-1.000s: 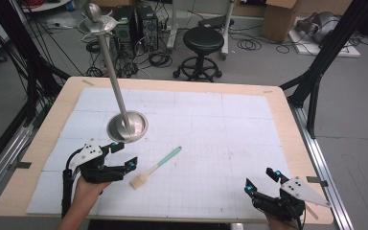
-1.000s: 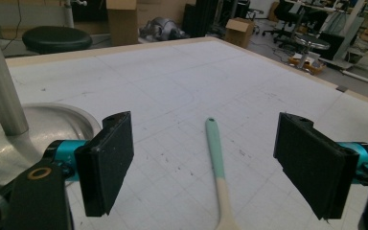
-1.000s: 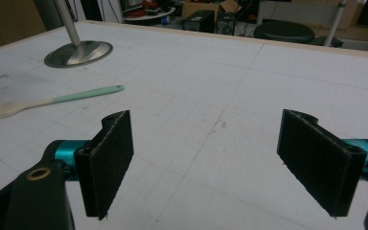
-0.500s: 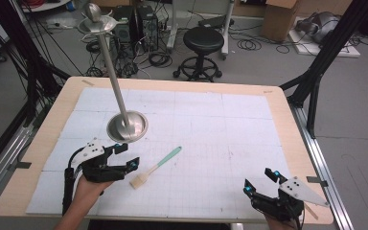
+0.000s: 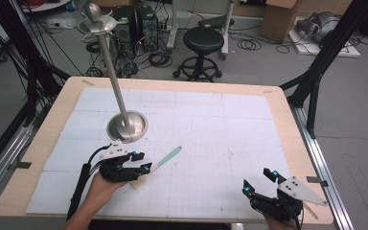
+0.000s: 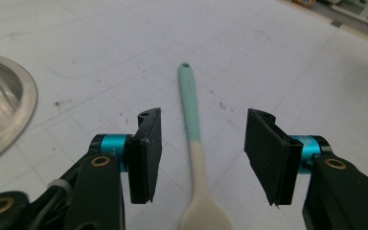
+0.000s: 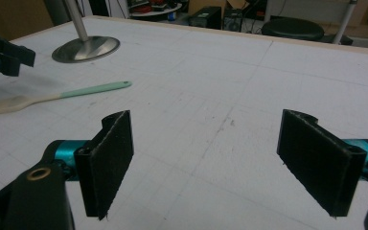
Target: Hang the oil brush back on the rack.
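Spatula (image 6: 194, 139), one: mint-green handle, cream blade, flat on the white gridded mat (image 5: 220, 139) near the front left of the table (image 5: 287, 115), handle end toward the table's middle. Judged light, slim, stiff along the handle, softer and bendier at the blade; smooth coating likely somewhat slippery; low profile, so pads must come nearly down to the mat. Best hold judged across the handle just past the cream-green join, clear of the flexible blade.

Left gripper (image 6: 199, 158), one: straddling the spatula's neck, jaws just closing in, a visible gap remaining on either side, pads not yet pressing, nothing gripped. Same gripper (image 5: 141, 165) in the high view over the blade end.

Right gripper (image 7: 203, 153), one: jaws spread wide, nothing between them, above bare mat at the front right (image 5: 263, 184), well apart from the spatula.

Metal stand (image 5: 127, 125), one: round polished base near the left gripper, tall slim pole rising from it.

Black stool (image 5: 206, 40), one, on the floor beyond the table.
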